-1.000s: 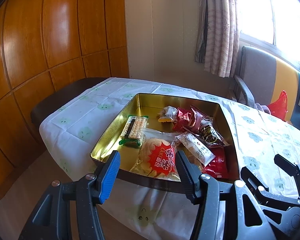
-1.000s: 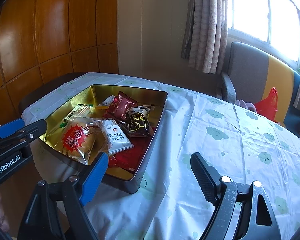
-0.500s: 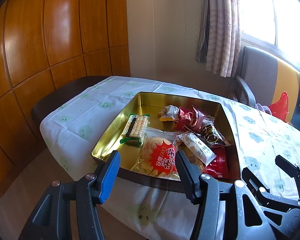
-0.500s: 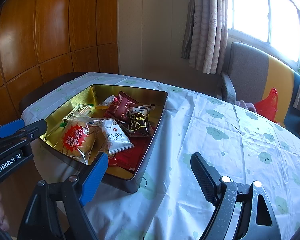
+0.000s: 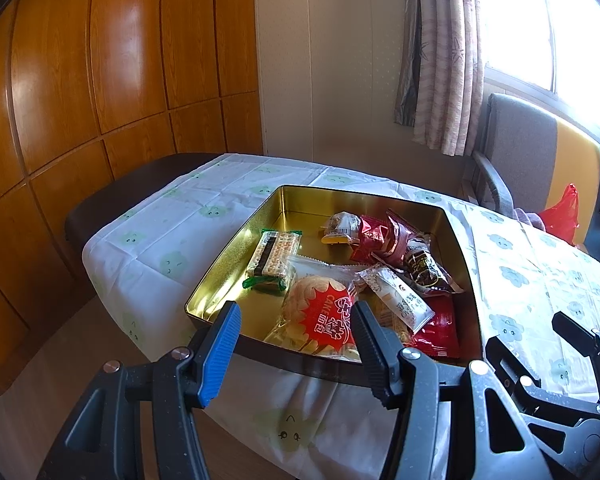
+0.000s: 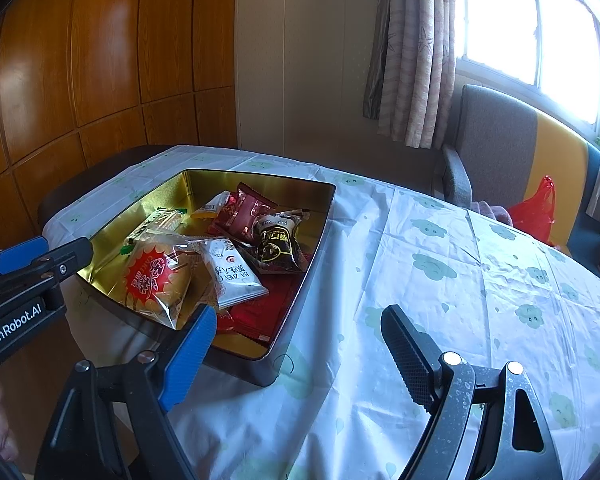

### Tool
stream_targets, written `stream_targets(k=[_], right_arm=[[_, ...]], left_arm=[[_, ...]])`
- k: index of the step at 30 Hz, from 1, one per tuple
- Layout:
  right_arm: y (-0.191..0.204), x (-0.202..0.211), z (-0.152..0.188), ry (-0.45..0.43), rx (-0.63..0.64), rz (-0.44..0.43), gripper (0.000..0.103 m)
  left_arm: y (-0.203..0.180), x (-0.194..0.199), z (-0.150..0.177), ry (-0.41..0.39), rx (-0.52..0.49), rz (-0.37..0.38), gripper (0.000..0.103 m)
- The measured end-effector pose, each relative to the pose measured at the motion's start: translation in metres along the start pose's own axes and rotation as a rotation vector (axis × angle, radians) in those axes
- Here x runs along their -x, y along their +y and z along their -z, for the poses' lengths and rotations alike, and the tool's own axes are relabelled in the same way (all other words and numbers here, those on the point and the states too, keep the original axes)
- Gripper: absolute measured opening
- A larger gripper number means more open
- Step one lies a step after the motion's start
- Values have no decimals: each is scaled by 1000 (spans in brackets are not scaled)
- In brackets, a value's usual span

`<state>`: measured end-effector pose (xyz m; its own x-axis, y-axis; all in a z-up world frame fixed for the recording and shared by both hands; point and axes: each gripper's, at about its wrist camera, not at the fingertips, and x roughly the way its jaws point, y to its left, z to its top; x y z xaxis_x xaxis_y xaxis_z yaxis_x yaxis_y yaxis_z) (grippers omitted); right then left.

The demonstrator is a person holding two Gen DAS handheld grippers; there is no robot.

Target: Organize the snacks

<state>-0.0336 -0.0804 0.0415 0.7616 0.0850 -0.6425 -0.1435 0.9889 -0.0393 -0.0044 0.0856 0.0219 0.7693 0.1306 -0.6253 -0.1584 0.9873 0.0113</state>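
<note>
Seemingly just beyond left fingers: cake packet.

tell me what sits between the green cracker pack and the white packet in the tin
The round cake pack with the red starburst label lies between the green cracker pack and the white packet, clearest in the left wrist view.

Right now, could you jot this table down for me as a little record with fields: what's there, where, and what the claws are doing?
container: gold tin, open, no lid in view
contents: cake packet, cracker pack, white packet, dark packet, red wrappers
surface: cloud-print tablecloth
left claw: open, empty, before the tin's near wall
right claw: open, empty
background: chair, red bag
</note>
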Motion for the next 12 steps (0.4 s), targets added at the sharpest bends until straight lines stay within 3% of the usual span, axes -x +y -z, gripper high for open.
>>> stream_targets(k=[4,6,12], right_arm=[[0,0,0,-1,0,0,85],[-1,1,0,-4,-2,-2,85],[-30,5,-6,17,-77,-27,85]], left_arm=[[0,1,-1,-5,-7,0,57],[-1,3,-1,-26,-19,-17,45],[-1,4,-4,-31,-33,10,42]])
